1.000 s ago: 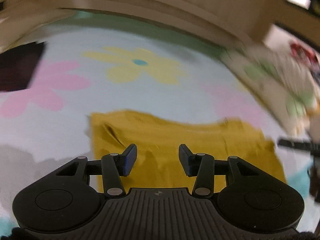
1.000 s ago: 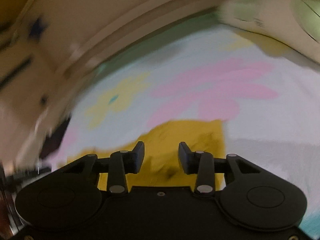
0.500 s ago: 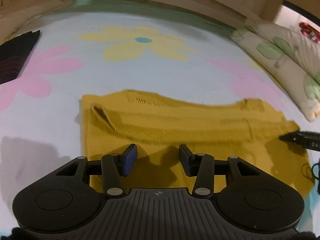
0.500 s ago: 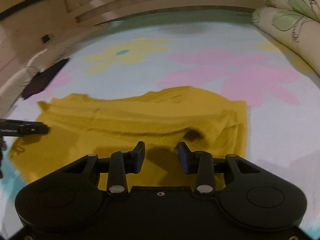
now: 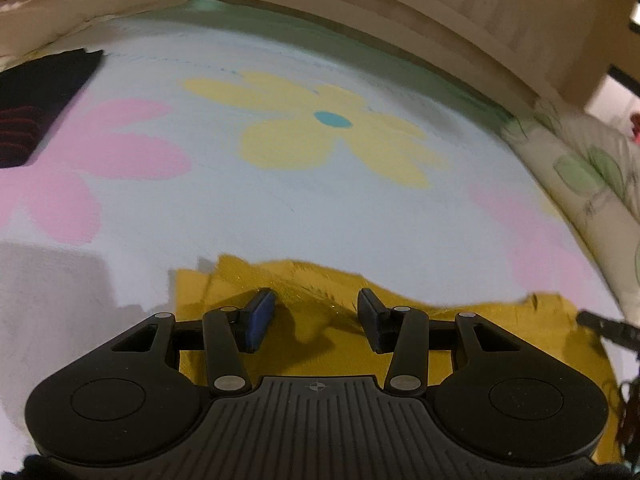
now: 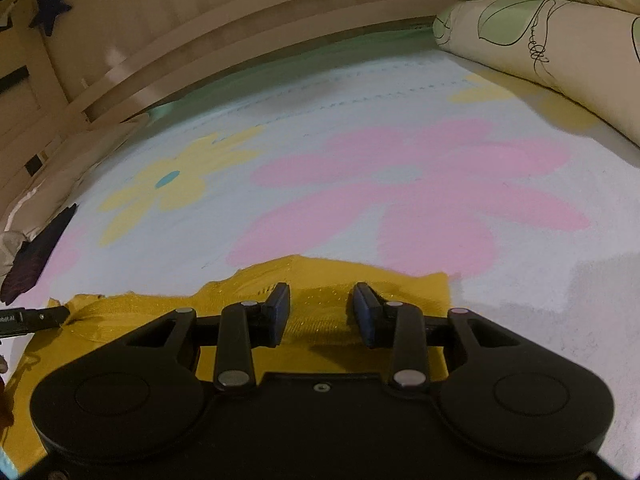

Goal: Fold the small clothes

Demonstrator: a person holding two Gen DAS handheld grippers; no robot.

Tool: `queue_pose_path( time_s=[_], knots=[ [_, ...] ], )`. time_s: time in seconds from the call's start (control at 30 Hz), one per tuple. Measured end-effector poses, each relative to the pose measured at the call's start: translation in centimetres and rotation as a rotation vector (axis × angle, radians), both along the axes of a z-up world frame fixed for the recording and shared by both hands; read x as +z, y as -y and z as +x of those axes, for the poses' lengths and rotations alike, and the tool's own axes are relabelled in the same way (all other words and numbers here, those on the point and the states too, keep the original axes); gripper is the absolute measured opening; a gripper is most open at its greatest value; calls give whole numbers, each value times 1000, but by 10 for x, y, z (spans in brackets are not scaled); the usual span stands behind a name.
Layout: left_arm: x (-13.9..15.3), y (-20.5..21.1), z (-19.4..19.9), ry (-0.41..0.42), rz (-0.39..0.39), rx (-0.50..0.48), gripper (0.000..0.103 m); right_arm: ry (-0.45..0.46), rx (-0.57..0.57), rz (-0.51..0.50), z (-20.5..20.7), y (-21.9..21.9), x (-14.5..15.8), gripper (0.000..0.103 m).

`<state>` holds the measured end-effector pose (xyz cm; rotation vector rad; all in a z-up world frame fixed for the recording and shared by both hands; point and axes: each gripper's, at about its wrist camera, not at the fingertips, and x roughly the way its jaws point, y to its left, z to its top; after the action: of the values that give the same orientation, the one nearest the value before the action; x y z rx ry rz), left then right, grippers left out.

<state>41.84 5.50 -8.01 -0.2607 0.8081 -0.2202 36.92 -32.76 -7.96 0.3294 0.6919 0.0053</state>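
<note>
A mustard-yellow garment (image 5: 320, 320) lies flat on a light blue bedspread with flower prints; it also shows in the right wrist view (image 6: 320, 300). My left gripper (image 5: 316, 314) is open, low over the garment's left part near its far edge. My right gripper (image 6: 320, 308) is open, low over the garment's right part near its far edge. Neither holds cloth. The right gripper's finger tip shows at the right edge of the left wrist view (image 5: 608, 326); the left gripper's tip shows at the left of the right wrist view (image 6: 36, 318).
A dark garment (image 5: 36, 108) lies at the bed's far left, also in the right wrist view (image 6: 36, 256). Leaf-print pillows (image 6: 552, 28) lie at the right. A wooden bed frame (image 5: 360, 12) bounds the far side.
Both grippers have moved forward and lower over the yellow garment, so its far edge now lies just beyond the fingertips. Both stay open.
</note>
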Motion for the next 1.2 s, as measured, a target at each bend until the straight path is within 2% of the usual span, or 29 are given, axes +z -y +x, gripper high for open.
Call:
queue_pose_path(
  time_s=[0.1, 0.27, 0.33, 0.53, 0.63, 0.77, 0.93, 1.07, 1.1, 1.17, 1.2],
  knots=[
    [12, -2, 2, 21, 7, 25, 45, 33, -10, -31, -1, -1, 10, 49],
    [30, 5, -5, 37, 99, -37, 45, 86, 54, -93, -5, -12, 32, 50],
    [31, 12, -8, 15, 105, -95, 45, 89, 123, -93, -5, -21, 37, 51],
    [24, 52, -16, -51, 102, -346, 45, 52, 467, -97, -5, -72, 31, 52],
    [14, 69, -16, -46, 157, -362, 45, 10, 535, -160, -3, -96, 21, 53],
    [1, 76, -10, -29, 165, -312, 46, -21, 490, -193, 5, -103, 10, 61],
    [-2, 71, -2, -5, 156, -267, 62, -36, 355, -229, 12, -95, 5, 62],
    [5, 52, -1, -18, 127, -233, 65, -43, 260, -220, 12, -79, 9, 64],
    [10, 44, -1, -23, 120, -216, 67, -43, 234, -211, 12, -74, 13, 66],
    [21, 28, -4, -13, 107, -173, 70, -45, 188, -185, 8, -58, 21, 81],
    [29, 18, -7, -13, 99, -158, 71, -46, 174, -160, 7, -51, 25, 81]
  ],
)
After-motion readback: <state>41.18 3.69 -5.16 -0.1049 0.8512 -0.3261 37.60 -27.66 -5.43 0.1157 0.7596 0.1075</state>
